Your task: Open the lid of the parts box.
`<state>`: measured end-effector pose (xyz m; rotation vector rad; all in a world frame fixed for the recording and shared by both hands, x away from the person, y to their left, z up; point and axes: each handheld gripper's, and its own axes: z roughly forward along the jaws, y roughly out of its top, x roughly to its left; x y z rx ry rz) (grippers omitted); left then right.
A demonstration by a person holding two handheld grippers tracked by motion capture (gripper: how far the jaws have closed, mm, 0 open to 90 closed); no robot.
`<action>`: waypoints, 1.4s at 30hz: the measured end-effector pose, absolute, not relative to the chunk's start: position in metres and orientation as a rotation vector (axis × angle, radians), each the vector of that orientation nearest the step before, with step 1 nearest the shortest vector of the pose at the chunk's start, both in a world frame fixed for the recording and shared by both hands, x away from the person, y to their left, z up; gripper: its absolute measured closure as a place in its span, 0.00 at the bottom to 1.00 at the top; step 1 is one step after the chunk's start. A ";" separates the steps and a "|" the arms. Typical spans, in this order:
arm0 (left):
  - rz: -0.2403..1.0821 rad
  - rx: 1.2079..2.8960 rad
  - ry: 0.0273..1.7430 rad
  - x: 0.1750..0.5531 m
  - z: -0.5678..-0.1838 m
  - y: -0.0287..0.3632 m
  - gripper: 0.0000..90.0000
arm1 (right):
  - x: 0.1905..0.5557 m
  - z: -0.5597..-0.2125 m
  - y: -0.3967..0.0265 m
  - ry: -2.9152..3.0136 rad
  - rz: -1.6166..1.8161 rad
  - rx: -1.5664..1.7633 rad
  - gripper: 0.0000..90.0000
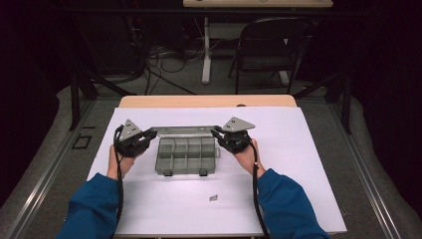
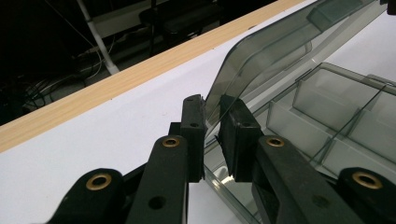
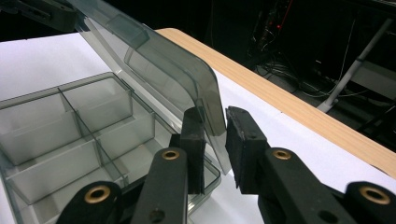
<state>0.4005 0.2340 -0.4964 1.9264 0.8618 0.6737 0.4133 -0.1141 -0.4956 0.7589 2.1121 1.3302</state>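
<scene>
Jaws of the left gripper (image 2: 212, 135) are standing nearly closed, with the left edge of the clear lid (image 2: 280, 51) running through the narrow gap between the pads; a pad is sitting on each face of the lid, so it reads as a pinch on the lid edge. Jaws of the right gripper (image 3: 215, 144) are doing the same on the lid's other end: narrow gap, lid edge (image 3: 205, 93) passing between the pads, pads apparently pressing on it.

In the high view, the left gripper (image 1: 149, 133) and right gripper (image 1: 217, 132) are sitting at the two back corners of the organizer box (image 1: 186, 155), each one held in a hand, blue sleeves coming in from below. The lid (image 1: 184, 130) is standing raised along the back edge of the box, tilted up and hinged at the rear. The box is lying open near the middle of the white table top (image 1: 298, 149), its divided compartments facing up. The two latches are sticking out on the near side of the box.

A small grey piece (image 1: 213, 197) is lying on the table, well apart from the box, on the person's side.
</scene>
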 end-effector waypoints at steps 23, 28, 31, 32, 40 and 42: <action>0.643 1.952 0.883 0.415 -0.499 0.234 0.90 | 0.423 -0.491 -0.111 2.127 1.298 0.806 0.88; 0.639 1.951 0.883 0.418 -0.498 0.234 0.91 | 0.427 -0.492 -0.111 2.118 1.294 0.819 0.89; 0.636 1.944 0.885 0.420 -0.498 0.235 0.91 | 0.428 -0.492 -0.110 2.110 1.293 0.831 0.89; 0.633 1.941 0.890 0.421 -0.498 0.235 0.91 | 0.429 -0.492 -0.110 2.109 1.291 0.831 0.90; 0.631 1.935 0.901 0.426 -0.499 0.234 0.91 | 0.433 -0.493 -0.109 2.117 1.281 0.836 0.90; 0.632 1.941 0.901 0.427 -0.499 0.234 0.91 | 0.435 -0.494 -0.109 2.121 1.278 0.831 0.90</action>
